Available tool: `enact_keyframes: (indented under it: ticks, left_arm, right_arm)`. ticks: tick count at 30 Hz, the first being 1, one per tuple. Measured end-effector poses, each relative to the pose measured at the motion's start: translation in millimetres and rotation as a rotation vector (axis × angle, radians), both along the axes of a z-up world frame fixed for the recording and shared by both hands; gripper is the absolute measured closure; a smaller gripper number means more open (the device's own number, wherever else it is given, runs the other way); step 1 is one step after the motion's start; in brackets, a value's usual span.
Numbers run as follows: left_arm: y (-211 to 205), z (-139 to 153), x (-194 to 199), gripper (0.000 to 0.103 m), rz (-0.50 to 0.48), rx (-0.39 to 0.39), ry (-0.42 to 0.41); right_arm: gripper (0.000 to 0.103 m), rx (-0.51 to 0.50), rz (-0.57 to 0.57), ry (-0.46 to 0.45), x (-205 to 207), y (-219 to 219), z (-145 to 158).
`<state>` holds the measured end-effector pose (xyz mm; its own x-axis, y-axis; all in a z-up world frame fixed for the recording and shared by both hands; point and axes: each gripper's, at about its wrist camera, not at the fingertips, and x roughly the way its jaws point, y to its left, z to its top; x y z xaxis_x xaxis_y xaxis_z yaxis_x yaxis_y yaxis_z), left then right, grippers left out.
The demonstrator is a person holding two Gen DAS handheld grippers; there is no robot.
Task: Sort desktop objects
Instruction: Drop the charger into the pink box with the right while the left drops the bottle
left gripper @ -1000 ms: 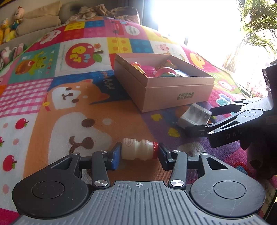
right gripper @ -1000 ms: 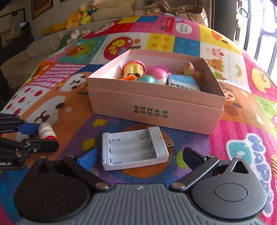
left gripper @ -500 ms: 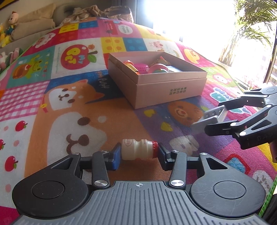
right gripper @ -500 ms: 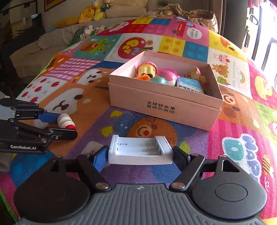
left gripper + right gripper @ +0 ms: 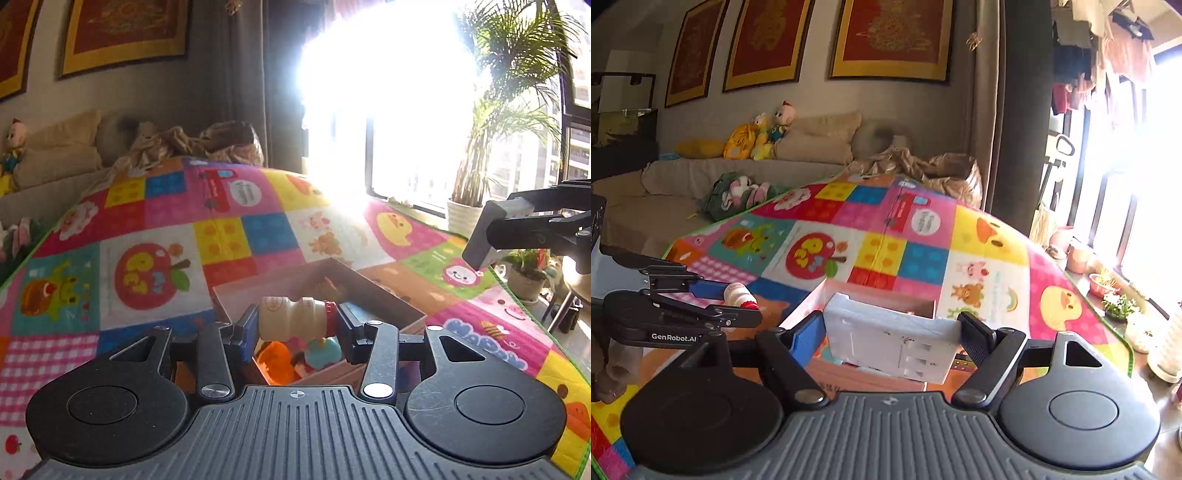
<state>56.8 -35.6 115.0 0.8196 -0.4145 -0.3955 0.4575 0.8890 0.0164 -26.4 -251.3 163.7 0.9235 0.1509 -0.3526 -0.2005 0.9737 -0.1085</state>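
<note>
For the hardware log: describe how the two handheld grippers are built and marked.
Both grippers are matte black. The left gripper has a ribbed grey base plate, two round black discs beside it, linkage arms with silver pivot pins, and one blue pad facing a black one. The right gripper has the same build. Seen side-on from the right wrist camera, the left one carries white "GenRobot.AI" lettering. No cables or sleeves show.

**Bottle and charger aloft over the box**

The small cream drink bottle [image 5: 293,318] with a red cap lies sideways, lifted above the open pink cardboard box [image 5: 373,286] of toys. The white battery charger [image 5: 892,343] hangs tilted over the same box
</note>
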Motion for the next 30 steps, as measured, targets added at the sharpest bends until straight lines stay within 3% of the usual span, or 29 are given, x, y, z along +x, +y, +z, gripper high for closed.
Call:
enact_keyframes:
  ticks: [4,7,11,13,15,17,19,21,26,30]
  left_arm:
    - [-9,6,41,0.055,0.011,-0.026,-0.016]
    - [-15,1,68,0.055,-0.006,-0.061,0.027]
    - [-23,-18,92,0.052,0.018,-0.042,0.077]
    - [-16,-26,99,0.034,0.057,-0.051,0.101]
    - [-1,-30,96,0.026,0.105,-0.063,0.119]
    - [10,-34,82,0.017,0.128,-0.035,0.102]
    - [17,-37,62,0.004,0.151,0.001,0.066]
    - [24,-44,44,0.000,0.162,0.011,0.065]
    - [31,-68,14,0.000,0.168,-0.001,0.207]
    - [29,-89,-6,0.000,0.186,0.021,0.263]
  right_arm:
    - [0.025,0.028,-0.020,-0.012,33,-5,24]
    - [0.025,0.066,-0.016,0.006,68,-4,34]
    - [0.025,0.109,-0.011,0.039,127,7,31]
    - [0.025,0.132,-0.004,0.027,158,16,24]
    - [0.018,0.142,0.011,0.047,186,24,13]
    - [0.018,0.147,-0.032,0.075,201,27,4]
    - [0.018,0.179,-0.024,0.099,200,24,-5]
    - [0.015,0.203,-0.021,0.116,187,17,-13]
    - [0.000,0.247,-0.057,0.119,131,0,-31]
    - [0.000,0.254,-0.047,0.192,87,-1,-59]
